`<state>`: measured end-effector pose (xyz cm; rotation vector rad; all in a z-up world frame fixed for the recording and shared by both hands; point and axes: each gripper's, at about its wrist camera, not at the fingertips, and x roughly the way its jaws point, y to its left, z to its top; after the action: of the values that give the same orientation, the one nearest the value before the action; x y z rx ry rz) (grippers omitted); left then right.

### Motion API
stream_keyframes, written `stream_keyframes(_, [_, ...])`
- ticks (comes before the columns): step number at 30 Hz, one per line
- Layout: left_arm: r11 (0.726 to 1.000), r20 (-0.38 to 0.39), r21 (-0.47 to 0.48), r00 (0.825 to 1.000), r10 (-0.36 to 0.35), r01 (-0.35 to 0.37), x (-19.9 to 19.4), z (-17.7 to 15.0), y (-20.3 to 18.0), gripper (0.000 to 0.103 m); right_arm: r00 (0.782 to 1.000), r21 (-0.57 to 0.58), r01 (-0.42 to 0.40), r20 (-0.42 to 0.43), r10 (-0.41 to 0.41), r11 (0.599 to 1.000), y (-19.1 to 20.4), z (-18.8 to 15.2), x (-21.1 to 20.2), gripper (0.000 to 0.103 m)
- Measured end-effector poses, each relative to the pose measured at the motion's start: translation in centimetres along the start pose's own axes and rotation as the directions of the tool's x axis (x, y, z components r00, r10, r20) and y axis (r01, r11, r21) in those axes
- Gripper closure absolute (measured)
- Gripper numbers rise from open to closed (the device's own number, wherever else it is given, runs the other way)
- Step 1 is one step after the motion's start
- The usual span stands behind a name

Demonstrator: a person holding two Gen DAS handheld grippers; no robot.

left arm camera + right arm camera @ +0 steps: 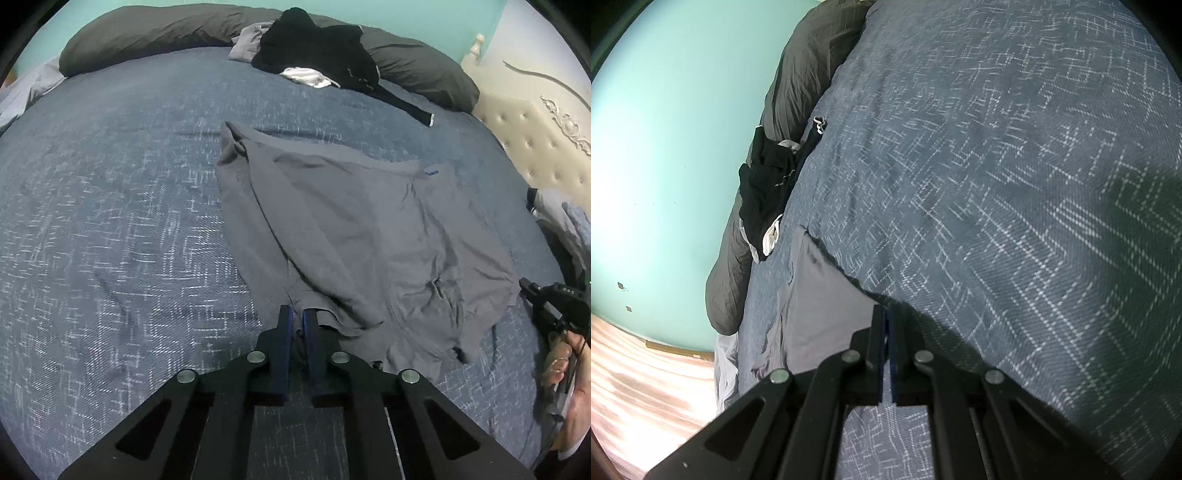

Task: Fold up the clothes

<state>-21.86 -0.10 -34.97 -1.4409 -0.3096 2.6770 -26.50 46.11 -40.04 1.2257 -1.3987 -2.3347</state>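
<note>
Pinching the grey shirt [354, 236] at its near hem with our left gripper [298, 325] and at its side corner with our right gripper [887, 325], both clamped on cloth, we judge its length runs away toward the dark pillow [166, 33].

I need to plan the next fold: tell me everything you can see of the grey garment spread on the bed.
The grey garment, a soft, thin, matte fabric, lies mostly flat but creased on the blue patterned bedspread. A small blue tag sits near its far edge. Its near hem is bunched and wrinkled. The left gripper is closed on the near hem; the right gripper is shut on another edge, lifting it slightly. Nothing else touches it.
</note>
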Motion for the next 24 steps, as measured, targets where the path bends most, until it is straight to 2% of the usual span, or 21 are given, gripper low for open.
stream_keyframes(10, [0.998,0.085,-0.056,0.996,0.031,-0.026,-4.1,-0.4,2.4,0.1,1.0,-0.001,-0.001,0.005,0.001,1.0,0.2,-0.1,-0.2,0.101])
stream_keyframes(16, [0.996,0.071,-0.08,0.997,0.035,-0.03,-4.5,-1.3,3.5,0.1,1.0,-0.001,0.0,0.005,0.0,1.0,0.3,-0.2,-0.2,0.101])
stream_keyframes(24, [0.978,0.047,-0.205,0.999,-0.013,0.023,-4.5,-2.7,6.3,0.1,1.0,-0.002,-0.002,0.001,0.002,1.0,0.4,-0.2,-0.1,0.101])
